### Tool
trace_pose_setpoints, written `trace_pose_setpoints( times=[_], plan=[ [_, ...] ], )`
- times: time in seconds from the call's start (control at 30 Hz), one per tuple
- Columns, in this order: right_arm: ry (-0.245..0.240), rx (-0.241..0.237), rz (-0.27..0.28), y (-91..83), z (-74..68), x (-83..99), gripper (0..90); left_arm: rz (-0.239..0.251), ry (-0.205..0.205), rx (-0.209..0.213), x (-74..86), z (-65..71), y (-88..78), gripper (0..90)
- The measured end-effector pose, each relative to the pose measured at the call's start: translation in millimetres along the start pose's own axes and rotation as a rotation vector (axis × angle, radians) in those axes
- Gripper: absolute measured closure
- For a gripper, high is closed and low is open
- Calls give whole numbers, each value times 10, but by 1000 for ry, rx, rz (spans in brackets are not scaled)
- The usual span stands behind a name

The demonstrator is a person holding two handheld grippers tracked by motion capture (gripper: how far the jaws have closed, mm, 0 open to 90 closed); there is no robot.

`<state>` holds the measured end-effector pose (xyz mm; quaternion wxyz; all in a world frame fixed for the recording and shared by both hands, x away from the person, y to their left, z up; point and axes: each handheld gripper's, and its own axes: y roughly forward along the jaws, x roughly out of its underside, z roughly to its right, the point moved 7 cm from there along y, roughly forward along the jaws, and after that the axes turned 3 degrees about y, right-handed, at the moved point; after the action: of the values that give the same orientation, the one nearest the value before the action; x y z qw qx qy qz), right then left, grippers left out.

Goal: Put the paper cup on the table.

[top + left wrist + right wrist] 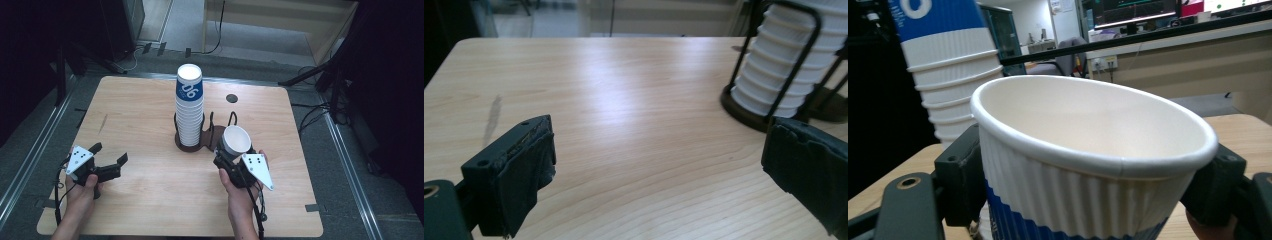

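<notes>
A white ribbed paper cup with a blue band low on its wall sits clamped in the right hand-held gripper, mouth up and tilted, empty inside, just right of the rack. Beside it, a tall stack of cups stands in a black wire rack mid-surface, the top cup blue. The left hand-held gripper hangs released over bare wooden surface, well apart from the rack.
</notes>
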<state>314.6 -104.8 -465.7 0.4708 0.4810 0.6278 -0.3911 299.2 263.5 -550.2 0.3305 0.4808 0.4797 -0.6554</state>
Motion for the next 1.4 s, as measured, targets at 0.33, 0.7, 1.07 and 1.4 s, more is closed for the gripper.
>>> trace_pose_setpoints(
  times=[0.33,0.7,1.07,1.4],
  plan=[
    [-24,47,10,15,278,-80,197,-32,-41,-62,125,-217,-5,16],
    [-81,104,8,93,648,-119,195,-23,-67,-70,227,-286,12,16],
    [-106,142,-21,260,876,-14,190,-20,-74,-57,235,-277,-1,16],
    [-187,200,-70,486,1092,216,193,-19,-97,-51,238,-296,-5,16]
  ],
)
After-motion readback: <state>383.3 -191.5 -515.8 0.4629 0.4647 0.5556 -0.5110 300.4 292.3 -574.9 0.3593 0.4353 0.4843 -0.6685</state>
